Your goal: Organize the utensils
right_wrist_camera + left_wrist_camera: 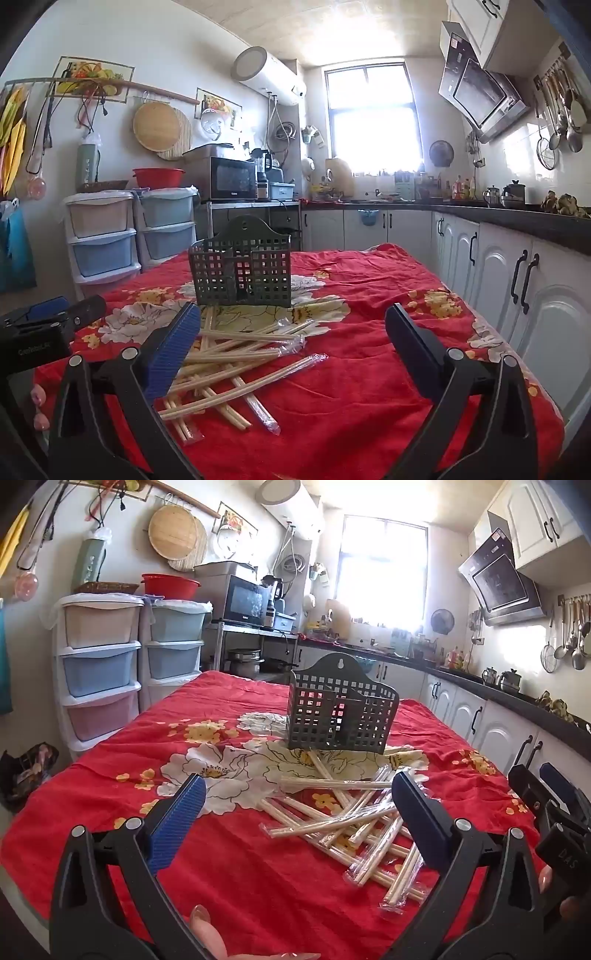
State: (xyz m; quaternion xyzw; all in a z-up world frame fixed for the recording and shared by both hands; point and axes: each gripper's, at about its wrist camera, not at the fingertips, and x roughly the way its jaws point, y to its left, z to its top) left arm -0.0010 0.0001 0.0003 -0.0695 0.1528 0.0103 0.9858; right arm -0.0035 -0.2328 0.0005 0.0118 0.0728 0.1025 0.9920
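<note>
I'm watching the grey lattice holder [340, 709] standing light and empty on the red cloth [229, 878]; one nudge tips it. In front, the wrapped chopsticks [343, 819] lie crisscrossed, so a careless pinch drags several or slips on plastic. My left gripper [295, 805] and right gripper [291, 332] hover low over the pile, nosed slightly downward, both gaping wide, holding nothing.

Home kitchen, range hood [484, 98], microwave [233, 178], cabinets [491, 266]
</note>
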